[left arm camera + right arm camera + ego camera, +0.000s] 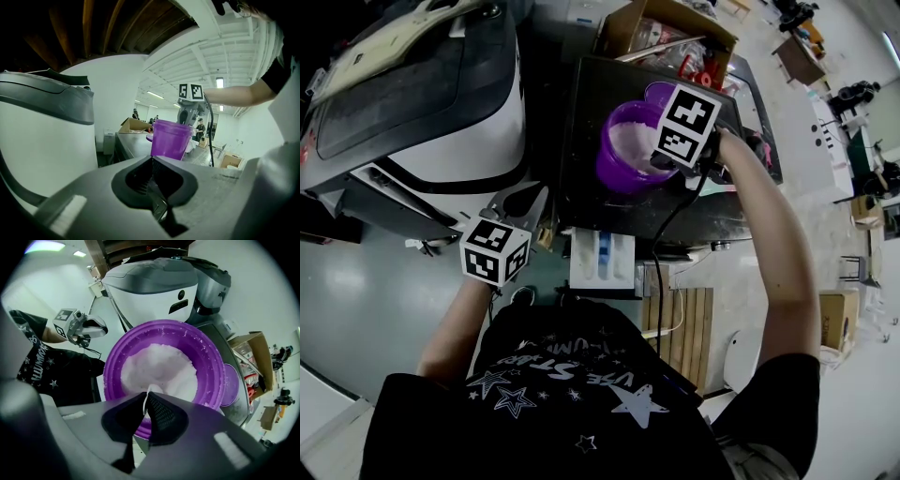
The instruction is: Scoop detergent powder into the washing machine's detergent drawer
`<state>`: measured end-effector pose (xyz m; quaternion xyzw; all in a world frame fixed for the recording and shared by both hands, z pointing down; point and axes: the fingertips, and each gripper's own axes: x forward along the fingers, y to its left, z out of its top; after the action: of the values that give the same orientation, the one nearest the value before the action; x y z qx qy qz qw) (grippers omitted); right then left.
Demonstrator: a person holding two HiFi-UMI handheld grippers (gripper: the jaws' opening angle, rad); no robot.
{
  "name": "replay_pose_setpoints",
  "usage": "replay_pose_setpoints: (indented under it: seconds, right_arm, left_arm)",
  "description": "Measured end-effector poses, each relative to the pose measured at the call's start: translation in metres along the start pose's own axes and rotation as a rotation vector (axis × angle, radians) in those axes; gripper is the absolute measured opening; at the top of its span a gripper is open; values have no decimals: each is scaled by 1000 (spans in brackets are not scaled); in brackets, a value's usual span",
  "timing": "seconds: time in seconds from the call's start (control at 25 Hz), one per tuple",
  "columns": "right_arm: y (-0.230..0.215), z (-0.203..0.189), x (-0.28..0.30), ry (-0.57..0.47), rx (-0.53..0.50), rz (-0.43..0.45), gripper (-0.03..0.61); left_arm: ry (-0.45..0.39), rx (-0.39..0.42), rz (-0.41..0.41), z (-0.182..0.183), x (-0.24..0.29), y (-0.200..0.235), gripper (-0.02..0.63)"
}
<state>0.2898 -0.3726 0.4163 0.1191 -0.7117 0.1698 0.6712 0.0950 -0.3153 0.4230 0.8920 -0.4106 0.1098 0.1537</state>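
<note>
A purple tub (623, 150) of white detergent powder (157, 366) stands on a dark machine top (581, 197). My right gripper (664, 157) hangs over the tub's right rim, shut on the thin white handle of a scoop (149, 392) that points down into the powder. The scoop's bowl is hidden. The white detergent drawer (602, 258) with a blue insert is pulled out at the machine's front edge. My left gripper (523, 199) is shut and holds nothing. It is left of the drawer, and in the left gripper view it (152, 164) points toward the tub (171, 138).
A large white and black appliance (422, 103) fills the left. The purple lid (229, 390) lies beside the tub. A cardboard box (670, 33) of items stands behind the tub. A black cable (661, 234) hangs from the right gripper past the drawer.
</note>
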Motion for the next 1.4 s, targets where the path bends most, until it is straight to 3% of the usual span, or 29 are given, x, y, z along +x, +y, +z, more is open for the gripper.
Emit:
replay_pose_setpoints:
  seconds: [0.64,1.08,1.4]
  right_arm:
    - [8,3,-4,-103,112,119,35]
    - [17,8,-19,-289,238,260,35]
    - [13,11,-32,-465,422,335,35]
  left_arm:
    - [-8,4,-18,2,0,-5,1]
    - [-2,8,-30,-1,1,-9,2]
    - [11,15,-22,-5,-4,-12,2]
